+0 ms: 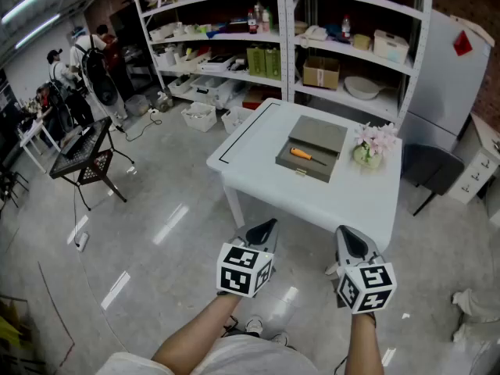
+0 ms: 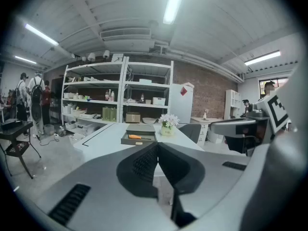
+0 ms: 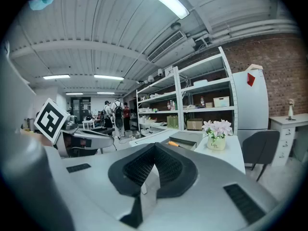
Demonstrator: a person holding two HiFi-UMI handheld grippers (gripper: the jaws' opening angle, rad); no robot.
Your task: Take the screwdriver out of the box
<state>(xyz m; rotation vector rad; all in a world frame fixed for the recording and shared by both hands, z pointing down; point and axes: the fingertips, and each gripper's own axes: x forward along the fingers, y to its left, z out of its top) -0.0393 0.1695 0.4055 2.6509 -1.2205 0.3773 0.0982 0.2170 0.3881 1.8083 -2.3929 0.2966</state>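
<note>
An open grey box point(image 1: 311, 148) lies on a white table point(image 1: 258, 158), its lid folded back. Inside it rests a screwdriver point(image 1: 306, 155) with an orange handle. The left gripper view shows the box point(image 2: 138, 137) and screwdriver point(image 2: 134, 136) far ahead. The right gripper view shows the box point(image 3: 186, 138) and the orange handle point(image 3: 174, 144). My left gripper point(image 1: 266, 229) and right gripper point(image 1: 349, 239) hang side by side short of the table's near edge, over the floor. Both have their jaws together and hold nothing.
A small vase of pink flowers point(image 1: 373, 145) stands on the table right of the box. White shelving point(image 1: 289, 30) full of goods runs behind the table. A dark chair point(image 1: 431, 169) is at its right. People point(image 1: 78, 65) stand by a black stand point(image 1: 90, 156) at far left.
</note>
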